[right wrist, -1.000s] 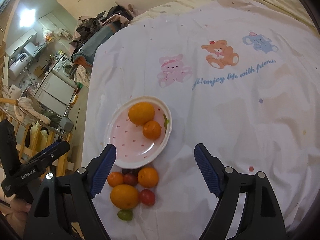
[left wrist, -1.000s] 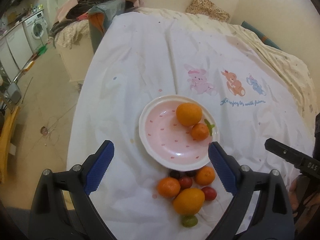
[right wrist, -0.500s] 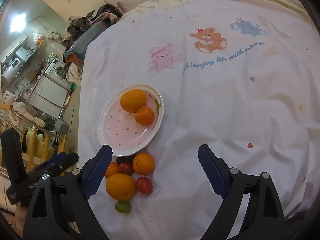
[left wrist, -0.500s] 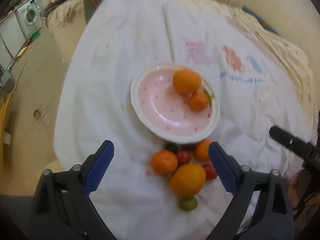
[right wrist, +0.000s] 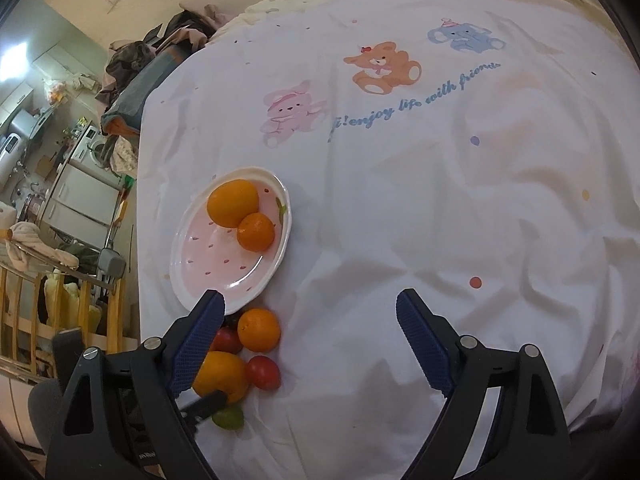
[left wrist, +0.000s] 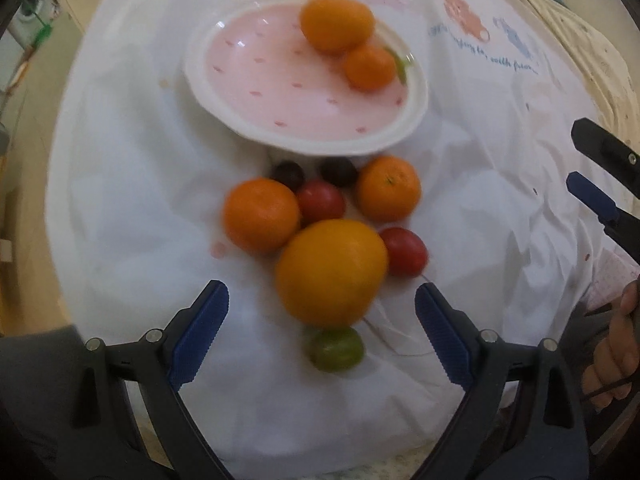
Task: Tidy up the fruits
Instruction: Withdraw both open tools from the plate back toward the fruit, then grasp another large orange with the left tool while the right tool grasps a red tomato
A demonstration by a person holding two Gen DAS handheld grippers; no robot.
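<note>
A pink plate (left wrist: 208, 92) on the white cloth holds a big orange (left wrist: 336, 22) and a mandarin (left wrist: 368, 66). In front of it lies a loose pile: a large orange (left wrist: 330, 272), two mandarins (left wrist: 260, 214) (left wrist: 388, 188), two red tomatoes (left wrist: 320, 200) (left wrist: 402, 252), two dark small fruits (left wrist: 288, 174) and a green one (left wrist: 336, 348). My left gripper (left wrist: 320, 294) hangs open over the large orange, its pads apart from it. My right gripper (right wrist: 309, 300) is open over bare cloth, right of the plate (right wrist: 180, 280) and the pile (right wrist: 259, 329).
The cloth (right wrist: 440, 200) carries printed animals and lettering toward the far side. Its left edge drops to the floor, with a wooden rail (right wrist: 60, 312), appliances and heaped clothes (right wrist: 152, 60) beyond. A hand (left wrist: 612, 344) holds the right gripper at the left view's right edge.
My left gripper has come down and tipped toward the loose pile, which now fills the view with the plate at the top. The right gripper's jaws stand a little wider and it shifted slightly.
</note>
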